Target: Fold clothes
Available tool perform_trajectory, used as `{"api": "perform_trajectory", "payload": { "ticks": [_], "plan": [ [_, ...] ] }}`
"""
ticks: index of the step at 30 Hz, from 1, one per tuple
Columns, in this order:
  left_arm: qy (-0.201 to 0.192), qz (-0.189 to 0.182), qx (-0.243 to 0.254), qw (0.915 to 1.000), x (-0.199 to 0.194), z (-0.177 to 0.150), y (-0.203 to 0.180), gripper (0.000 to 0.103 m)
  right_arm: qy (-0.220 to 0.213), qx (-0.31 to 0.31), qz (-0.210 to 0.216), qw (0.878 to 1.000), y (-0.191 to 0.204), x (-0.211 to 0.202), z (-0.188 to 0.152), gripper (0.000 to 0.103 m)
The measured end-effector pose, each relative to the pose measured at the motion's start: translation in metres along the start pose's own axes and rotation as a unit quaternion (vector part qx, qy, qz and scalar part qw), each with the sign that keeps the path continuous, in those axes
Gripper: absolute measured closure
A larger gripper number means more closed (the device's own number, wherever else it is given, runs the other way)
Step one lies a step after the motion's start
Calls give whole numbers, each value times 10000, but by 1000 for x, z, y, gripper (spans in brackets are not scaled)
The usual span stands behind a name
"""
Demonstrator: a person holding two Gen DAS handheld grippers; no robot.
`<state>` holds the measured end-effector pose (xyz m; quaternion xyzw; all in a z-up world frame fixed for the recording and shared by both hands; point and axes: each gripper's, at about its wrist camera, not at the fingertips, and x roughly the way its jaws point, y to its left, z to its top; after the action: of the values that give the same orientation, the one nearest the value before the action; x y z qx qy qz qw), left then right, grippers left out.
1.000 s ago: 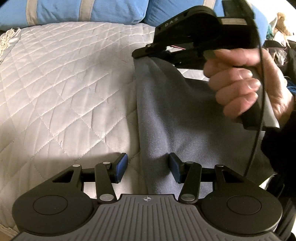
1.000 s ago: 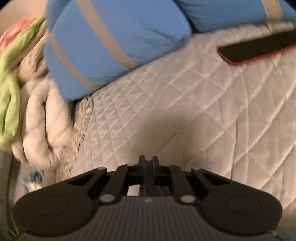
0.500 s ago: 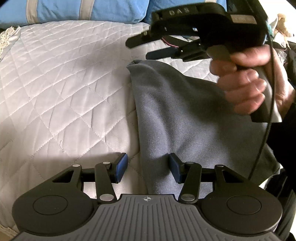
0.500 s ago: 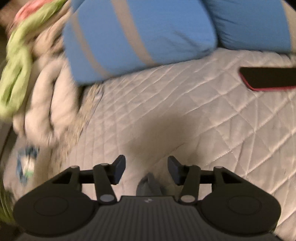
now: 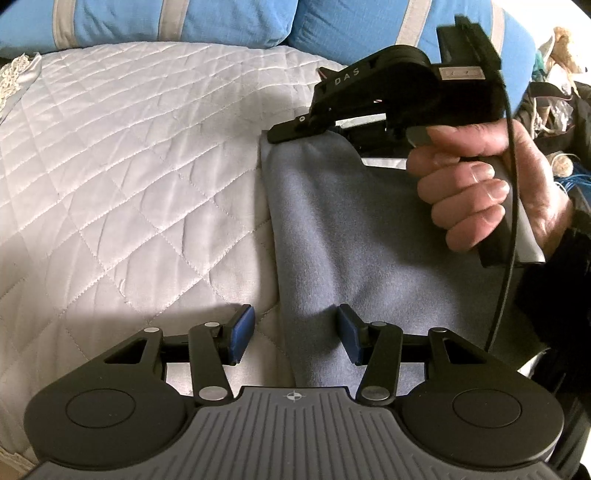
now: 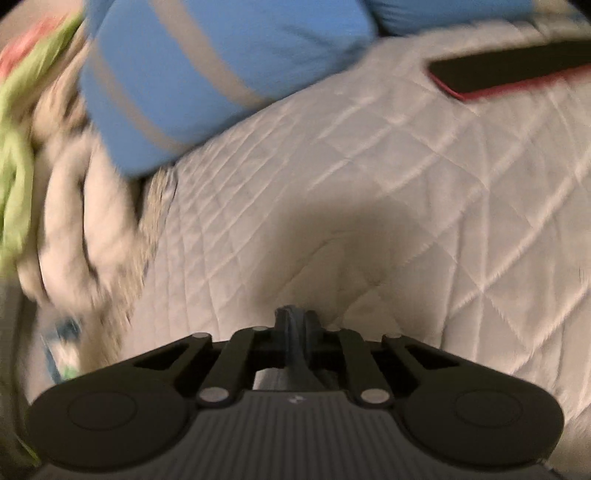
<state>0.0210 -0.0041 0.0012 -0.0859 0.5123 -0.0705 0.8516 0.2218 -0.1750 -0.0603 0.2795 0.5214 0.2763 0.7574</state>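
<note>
A grey cloth (image 5: 351,229) lies on the white quilted bedspread (image 5: 129,166), running from the near edge toward the pillows. My left gripper (image 5: 293,332) stands open at the cloth's near end. The cloth's left edge lies between its blue pads, which do not press on it. A hand (image 5: 472,195) holds my right gripper (image 5: 284,133) at the far corner, shut on the cloth. In the right wrist view the right gripper (image 6: 294,321) has its fingers together, with a fold of the grey cloth (image 6: 295,354) pinched between them.
Blue pillows with grey stripes (image 5: 184,22) line the head of the bed. A black phone with a red edge (image 6: 517,74) lies on the quilt at the far right. A heap of beige and green clothes (image 6: 55,184) sits beside the bed.
Half a second ago the right gripper was open and lifted off the cloth's far corner. It has come back down and shut on that corner. The left gripper has not moved.
</note>
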Motion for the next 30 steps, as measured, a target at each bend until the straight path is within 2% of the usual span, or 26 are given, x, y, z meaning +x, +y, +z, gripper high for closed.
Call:
{"api": "perform_trajectory", "payload": {
  "ticks": [3, 5, 7, 10, 15, 19, 22, 25, 27, 30],
  "plan": [
    [5, -16, -7, 10000, 3, 1, 4, 55, 3, 630, 75, 9980, -11, 6, 1, 95],
    [5, -59, -43, 10000, 0, 0, 7, 55, 63, 681, 105, 9976, -11, 7, 1, 94],
    [10, -116, -87, 9999, -3, 0, 9, 55, 100, 750, 184, 9970, -10, 3, 2, 82],
    [42, -260, -268, 9993, -6, 1, 14, 55, -103, 403, 139, 9990, 0, -20, 1, 43],
    [33, -457, -572, 9973, -6, 7, 26, 55, -395, -362, 117, 9985, 14, -81, -16, 22],
    [29, -576, -712, 9958, -7, 13, 32, 55, -562, -775, -29, 9954, 6, -139, -42, 13],
    [41, -765, -850, 9934, -9, 18, 39, 55, -736, -892, -255, 9930, -8, -178, -60, 10],
    [-49, -1087, -1166, 9872, -13, 23, 52, 50, -946, -1005, -502, 9892, -25, -216, -77, 2],
    [4, -1280, -1391, 9820, -10, 24, 60, 46, -1052, -998, -635, 9874, -39, -239, -86, 1],
    [97, -1410, -1591, 9771, -3, 24, 66, 46, -1182, -823, -894, 9855, -64, -266, -96, 0]
  ]
}}
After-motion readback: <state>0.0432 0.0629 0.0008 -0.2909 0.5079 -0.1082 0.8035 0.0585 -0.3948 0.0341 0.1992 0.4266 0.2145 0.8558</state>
